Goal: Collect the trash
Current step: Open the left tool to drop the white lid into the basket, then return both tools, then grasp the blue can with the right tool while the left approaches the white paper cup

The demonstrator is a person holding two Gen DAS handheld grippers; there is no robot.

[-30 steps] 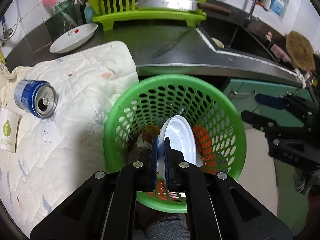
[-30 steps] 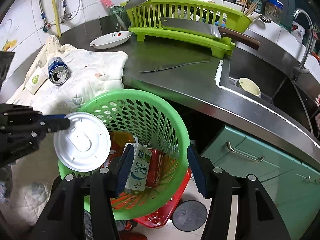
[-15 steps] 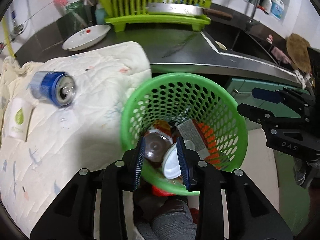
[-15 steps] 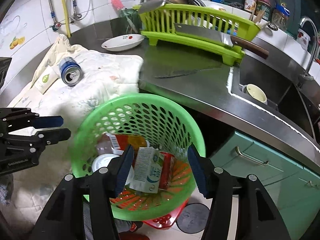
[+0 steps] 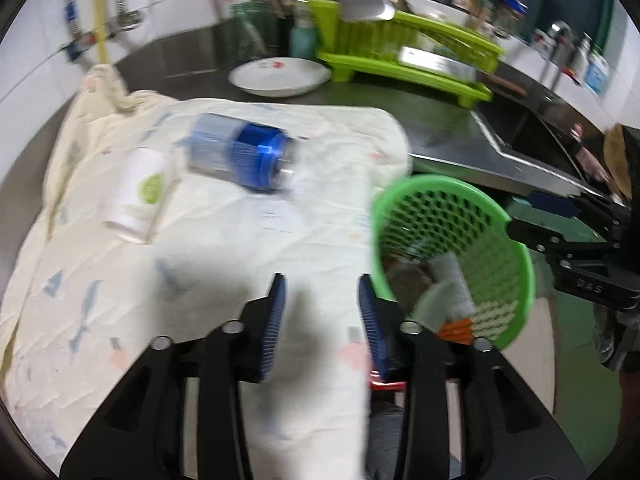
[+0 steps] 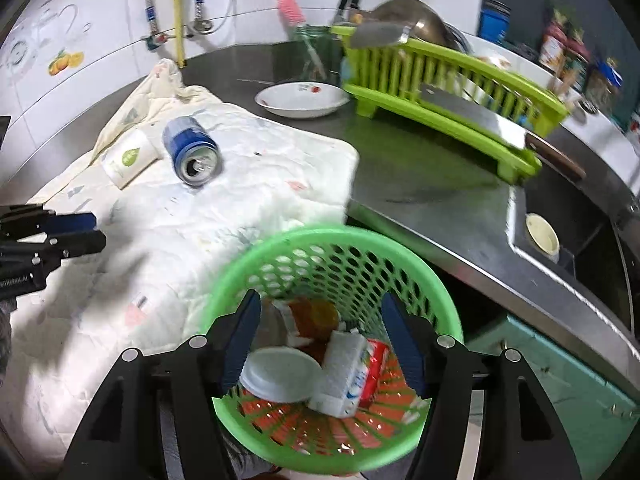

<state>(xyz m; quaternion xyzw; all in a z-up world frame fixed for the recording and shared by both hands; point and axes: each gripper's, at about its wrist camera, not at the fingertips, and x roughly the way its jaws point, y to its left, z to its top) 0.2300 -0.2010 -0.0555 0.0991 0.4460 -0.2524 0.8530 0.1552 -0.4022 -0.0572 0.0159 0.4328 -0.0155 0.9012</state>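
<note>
**Basket part-filled, can and cup still out**

Your left gripper point(image 5: 322, 316): jaws spread wide, empty, over the quilted cloth point(image 5: 240, 248). Your right gripper point(image 6: 326, 340): jaws wide, empty, flanking the green basket point(image 6: 448, 312), which holds a white lid point(image 6: 280, 374), carton point(image 6: 344, 376) and wrappers. Ahead of your left jaws, on the bench: blue can point(image 5: 240, 158), paper cup point(image 5: 138, 194) with green leaf logo. Writing unreadable.

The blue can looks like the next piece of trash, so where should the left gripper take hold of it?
Probably across the middle of the blue can, coming from above. It lies on its side on the quilted cloth, opened top facing the camera, so its round sides are exposed. The left gripper is open and empty; beware the paper cup close beside it.
</note>
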